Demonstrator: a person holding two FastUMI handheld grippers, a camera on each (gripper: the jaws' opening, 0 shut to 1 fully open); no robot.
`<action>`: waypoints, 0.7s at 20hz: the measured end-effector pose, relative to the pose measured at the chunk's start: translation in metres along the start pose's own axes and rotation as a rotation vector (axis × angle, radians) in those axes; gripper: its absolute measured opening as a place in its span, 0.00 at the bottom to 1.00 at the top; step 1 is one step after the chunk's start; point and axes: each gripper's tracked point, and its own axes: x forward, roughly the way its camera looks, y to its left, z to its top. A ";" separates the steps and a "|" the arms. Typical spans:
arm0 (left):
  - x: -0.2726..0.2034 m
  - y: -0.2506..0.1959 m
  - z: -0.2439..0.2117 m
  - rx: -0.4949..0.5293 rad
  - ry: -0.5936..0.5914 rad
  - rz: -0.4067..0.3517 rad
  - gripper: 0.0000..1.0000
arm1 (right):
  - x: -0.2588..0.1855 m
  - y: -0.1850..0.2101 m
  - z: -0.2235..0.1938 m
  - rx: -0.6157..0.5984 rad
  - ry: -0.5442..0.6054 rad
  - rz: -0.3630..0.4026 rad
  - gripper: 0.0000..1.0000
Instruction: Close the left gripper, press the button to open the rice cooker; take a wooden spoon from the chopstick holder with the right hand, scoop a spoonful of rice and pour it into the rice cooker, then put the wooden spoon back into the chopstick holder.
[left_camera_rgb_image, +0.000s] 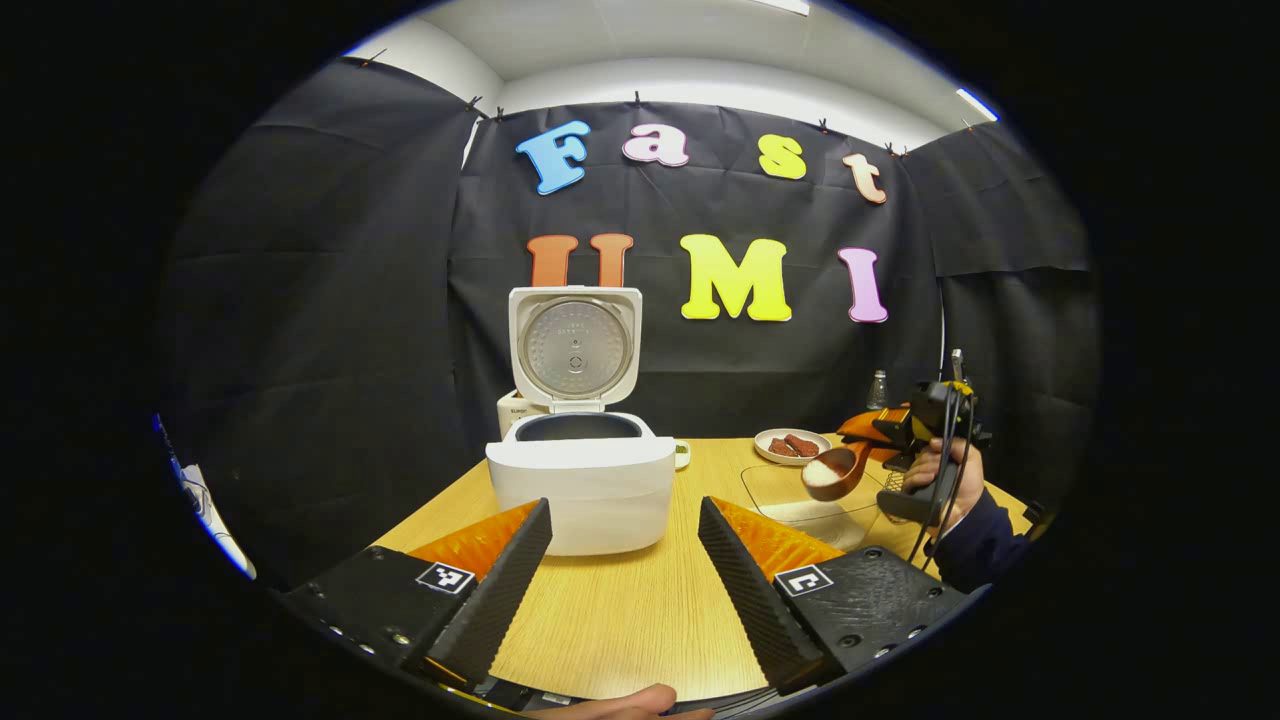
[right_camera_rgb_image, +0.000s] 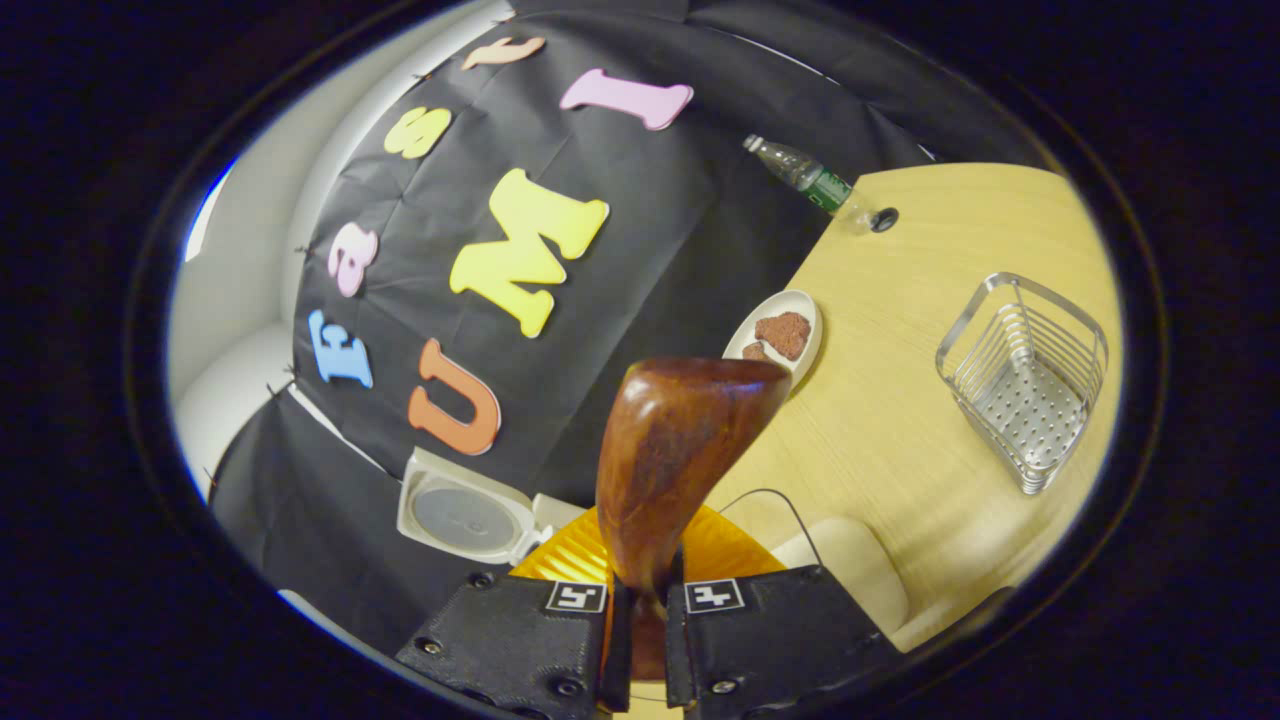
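On the wooden desk, near its back edge, the white rice cooker stands with its lid swung fully upright, the round metal inner plate facing forward and the dark pot open below it. Low in the left gripper view, the left gripper hovers just in front of the cooker, its jaws spread wide with nothing between them and bare wood showing in the gap.

Off to the right in that view, a hand in a dark sleeve holds the right gripper, which carries the wooden spoon. The bowl of the spoon is heaped with white rice and hangs above a clear glass dish that has more rice lying in its bottom. Just behind it sits a small white plate with reddish-brown pieces on it, and a bottle stands against the black cloth.

From the right gripper view, the right gripper has its jaws narrowed tight on the spoon's handle, the dark underside of the spoon rising in front of the camera. The metal chopstick holder stands well apart on the desk and looks empty, though its depth is hard to judge. The cooker lid appears at lower left.
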 end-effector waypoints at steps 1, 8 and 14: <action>-0.003 0.001 -0.002 -0.002 0.003 -0.002 0.94 | -0.003 0.006 0.007 0.057 -0.008 0.019 0.18; -0.026 0.026 -0.002 -0.035 -0.004 0.037 0.94 | -0.035 0.054 0.031 0.291 -0.076 0.131 0.18; -0.046 0.039 -0.001 -0.032 -0.032 0.053 0.94 | -0.043 0.113 0.021 0.249 -0.075 0.206 0.18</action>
